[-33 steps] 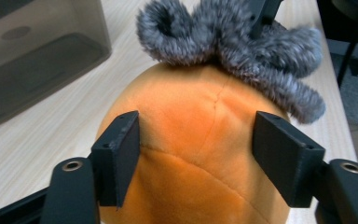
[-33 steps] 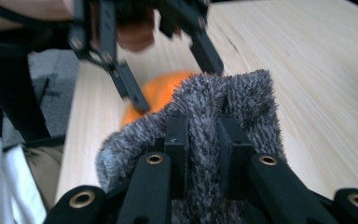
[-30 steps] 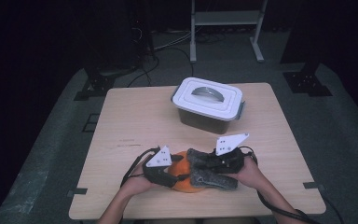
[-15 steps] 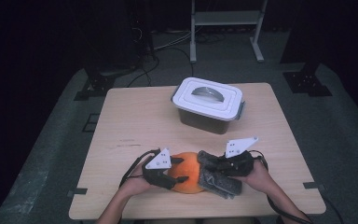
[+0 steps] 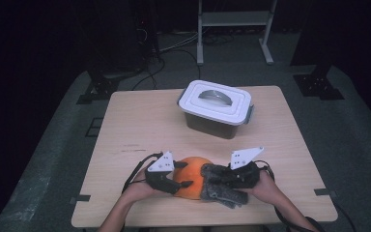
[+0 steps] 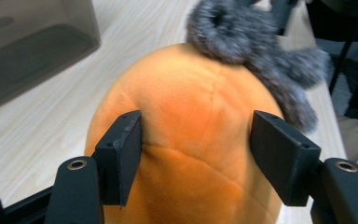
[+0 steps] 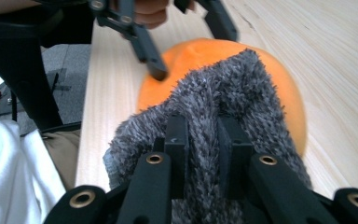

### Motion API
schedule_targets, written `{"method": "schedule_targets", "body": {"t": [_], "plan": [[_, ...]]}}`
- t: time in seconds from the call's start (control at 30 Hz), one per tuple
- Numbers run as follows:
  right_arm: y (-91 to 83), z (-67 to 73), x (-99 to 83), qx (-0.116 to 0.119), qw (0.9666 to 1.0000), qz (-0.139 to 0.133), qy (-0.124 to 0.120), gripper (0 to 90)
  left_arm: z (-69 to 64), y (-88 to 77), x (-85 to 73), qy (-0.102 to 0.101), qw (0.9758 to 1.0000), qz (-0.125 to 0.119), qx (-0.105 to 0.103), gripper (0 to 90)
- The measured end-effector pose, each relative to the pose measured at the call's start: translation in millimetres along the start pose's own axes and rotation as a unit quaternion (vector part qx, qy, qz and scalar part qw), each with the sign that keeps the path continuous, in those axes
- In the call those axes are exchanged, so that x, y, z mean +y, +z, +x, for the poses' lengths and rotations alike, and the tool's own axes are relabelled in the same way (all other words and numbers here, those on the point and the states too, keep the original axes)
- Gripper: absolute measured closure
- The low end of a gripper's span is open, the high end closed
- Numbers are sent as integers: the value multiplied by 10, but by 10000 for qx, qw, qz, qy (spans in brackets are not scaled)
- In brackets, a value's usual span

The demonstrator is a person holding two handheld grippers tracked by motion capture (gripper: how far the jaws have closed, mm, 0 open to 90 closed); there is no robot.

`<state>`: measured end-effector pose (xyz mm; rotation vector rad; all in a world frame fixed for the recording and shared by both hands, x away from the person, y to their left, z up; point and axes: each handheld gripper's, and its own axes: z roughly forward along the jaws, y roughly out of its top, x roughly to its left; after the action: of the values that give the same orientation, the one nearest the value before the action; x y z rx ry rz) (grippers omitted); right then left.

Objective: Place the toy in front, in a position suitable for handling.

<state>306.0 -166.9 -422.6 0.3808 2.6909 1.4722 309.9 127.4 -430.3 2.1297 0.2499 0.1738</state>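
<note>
An orange plush ball [image 5: 192, 175] lies near the table's front edge. My left gripper [image 5: 185, 182] grips it from the left, and in the left gripper view both pads [image 6: 123, 140] press into the orange plush [image 6: 186, 84]. A grey fuzzy cloth [image 5: 221, 189] hangs over the ball's right side. My right gripper [image 5: 218, 178] is shut on this cloth, and in the right gripper view the grey pile [image 7: 223, 93] is pinched between the two jaws [image 7: 203, 126]. Beyond it I see the orange plush [image 7: 282, 79] and the left gripper [image 7: 191, 51].
A grey box with a white handled lid [image 5: 216, 104] stands at the back middle of the wooden table [image 5: 140, 125]. Both hands are close to the front edge. A metal rack's legs [image 5: 200, 43] stand on the floor behind the table.
The right gripper has moved right and down with the grey cloth, which has slid off the top of the ball and bared more orange. The left gripper has kept still.
</note>
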Motion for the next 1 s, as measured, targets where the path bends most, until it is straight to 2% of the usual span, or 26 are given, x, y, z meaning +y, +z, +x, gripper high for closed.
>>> {"method": "schedule_targets", "body": {"t": [0.07, 0.17, 0.23, 0.3, 0.4, 0.5, 0.6, 0.67, 0.77, 0.8, 0.87, 0.93, 1.0], "plan": [[-22, -44, -35, -63, 9999, 26, 75, 757, 3, -17, -11, -40, 9999, 24, -150, 346], [-54, -115, -87, -170, 9996, 41, 217, 756, -9, -33, -19, 65, 9994, 76, -321, 346], [-67, -158, -93, -229, 9994, 55, 268, 756, -25, -26, -14, 104, 9993, 102, -345, 347], [-80, -170, -66, -232, 9993, 30, 281, 757, -41, -17, -8, 199, 9993, 147, -283, 349], [-109, -153, 41, -225, 9995, -133, 181, 756, -62, -1, 3, 374, 9990, 141, -212, 357], [-90, -178, 151, -217, 9995, -172, 130, 755, -80, 14, 26, 463, 9986, 163, -197, 358], [-19, -230, 164, -138, 9997, -82, 186, 756, -70, 6, 23, 406, 9990, 168, -115, 352], [7, -217, 144, -120, 9997, -63, 191, 756, -49, -7, 31, 347, 9992, 158, -79, 326], [1, -161, 119, -110, 9998, -52, 136, 756, -2, -33, 68, 5, 10000, 63, -6, 249], [-3, -129, 102, -68, 9999, -39, 102, 756, 14, -34, 78, -100, 9999, 79, 37, 198], [-17, -79, 69, -4, 10000, -51, 46, 756, 35, -31, 71, -240, 9997, 69, -11, 172], [-37, -52, 43, 29, 10000, -28, 31, 756, 20, -10, 58, -168, 9998, 94, -107, 202], [-75, -45, 61, -9, 10000, -37, 16, 757, -27, 13, 66, -12, 9998, 172, -74, 281]]}}
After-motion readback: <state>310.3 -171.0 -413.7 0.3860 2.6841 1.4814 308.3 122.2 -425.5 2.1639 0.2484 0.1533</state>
